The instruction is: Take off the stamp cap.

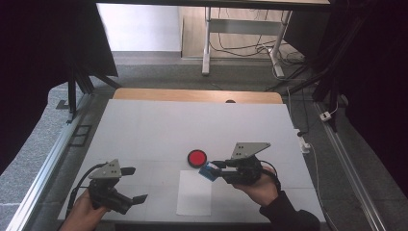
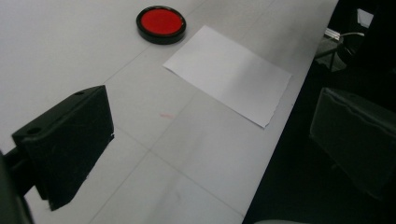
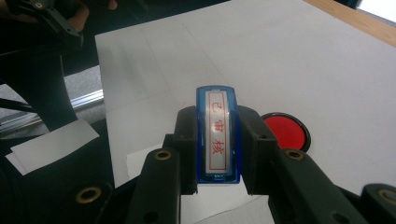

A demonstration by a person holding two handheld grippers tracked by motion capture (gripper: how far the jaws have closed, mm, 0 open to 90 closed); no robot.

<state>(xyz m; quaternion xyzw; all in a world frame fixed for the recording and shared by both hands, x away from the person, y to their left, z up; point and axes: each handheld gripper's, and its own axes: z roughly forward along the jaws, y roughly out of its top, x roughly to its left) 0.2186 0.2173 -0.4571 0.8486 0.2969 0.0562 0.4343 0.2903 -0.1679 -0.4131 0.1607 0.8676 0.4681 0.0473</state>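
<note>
Between the right tongs [image 3: 217, 154], pinched fast, sits the blue stamp [image 3: 217, 135]; left tongs [image 1: 134, 185] spread.

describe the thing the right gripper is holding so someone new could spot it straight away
On the white table, go to the near right side, where the right hand-held gripper hangs beside the round red ink pad. Clamped between its black jaws is a stamp: a narrow blue block with a white label of red characters, the one blue thing there.
</note>
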